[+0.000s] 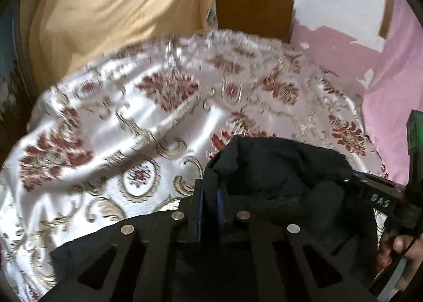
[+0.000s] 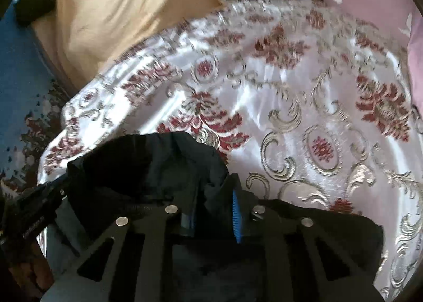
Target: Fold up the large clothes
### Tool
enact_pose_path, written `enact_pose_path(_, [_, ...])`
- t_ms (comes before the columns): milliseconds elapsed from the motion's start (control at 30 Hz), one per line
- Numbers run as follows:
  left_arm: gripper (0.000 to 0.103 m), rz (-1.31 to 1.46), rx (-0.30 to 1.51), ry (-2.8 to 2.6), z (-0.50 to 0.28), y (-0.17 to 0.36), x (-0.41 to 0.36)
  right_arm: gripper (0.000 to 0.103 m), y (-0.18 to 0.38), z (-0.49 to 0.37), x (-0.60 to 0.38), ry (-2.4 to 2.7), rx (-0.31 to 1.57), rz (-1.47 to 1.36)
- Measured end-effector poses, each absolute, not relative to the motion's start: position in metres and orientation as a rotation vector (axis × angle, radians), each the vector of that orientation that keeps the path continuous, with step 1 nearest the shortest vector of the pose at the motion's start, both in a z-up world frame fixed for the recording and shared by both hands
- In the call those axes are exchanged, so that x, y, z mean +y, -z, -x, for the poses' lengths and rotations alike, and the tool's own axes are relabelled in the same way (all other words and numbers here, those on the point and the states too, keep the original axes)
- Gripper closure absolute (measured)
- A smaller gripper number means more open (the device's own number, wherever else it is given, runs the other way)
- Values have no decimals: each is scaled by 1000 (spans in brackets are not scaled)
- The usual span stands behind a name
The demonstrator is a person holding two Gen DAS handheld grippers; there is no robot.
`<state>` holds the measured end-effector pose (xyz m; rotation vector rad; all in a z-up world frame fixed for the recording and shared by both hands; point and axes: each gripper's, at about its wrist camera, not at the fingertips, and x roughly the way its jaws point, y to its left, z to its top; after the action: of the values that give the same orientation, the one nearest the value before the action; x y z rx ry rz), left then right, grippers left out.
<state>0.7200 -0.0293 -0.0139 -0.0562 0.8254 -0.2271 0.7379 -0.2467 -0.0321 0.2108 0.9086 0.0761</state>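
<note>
A dark navy garment (image 1: 277, 169) lies bunched on a bed, and its fabric runs between both grippers. In the left wrist view my left gripper (image 1: 210, 193) is shut on a fold of it, with cloth pinched between the blue pads. In the right wrist view my right gripper (image 2: 211, 209) is shut on another fold of the same garment (image 2: 137, 167), which heaps up to its left. Each gripper's black frame shows in the other's view, the right one (image 1: 380, 197) and the left one (image 2: 34, 212), close together. A hand (image 1: 399, 249) holds the right one.
The bed carries a shiny white bedspread (image 1: 132, 122) (image 2: 304, 85) with red flowers and gold scrolls. A beige cloth (image 1: 105, 10) lies at the far left, a wooden headboard (image 1: 253, 5) stands behind, and a pink wall (image 1: 391, 77) is on the right. Blue patterned fabric (image 2: 15, 90) borders the left.
</note>
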Motion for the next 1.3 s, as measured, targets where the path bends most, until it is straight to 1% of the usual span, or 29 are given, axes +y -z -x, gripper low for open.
enact_pose_path(167, [95, 111, 737, 256, -662, -23, -6, 88, 0, -684, -276, -125, 803, -248])
enact_pose_path(300, [96, 69, 678, 275, -602, -47, -7, 90, -22, -632, -289, -175, 744, -241])
enact_pose_path(533, [97, 62, 609, 292, -512, -59, -3, 91, -47, -536, -282, -215, 658, -109])
enact_pose_path(767, [97, 75, 597, 300, -445, -43, 4, 93, -41, -459, -281, -226, 611, -19])
enact_pose_path(933, [98, 58, 609, 301, -425, -27, 2, 94, -27, -434, -282, -201, 614, -10])
enact_pose_path(1033, [98, 41, 636, 286, -426, -10, 0, 95, -12, -427, -279, -183, 637, 1])
enact_pose_path(1300, [98, 16, 751, 265, -462, 44, 1, 96, 42, -454, -288, -141, 739, -62])
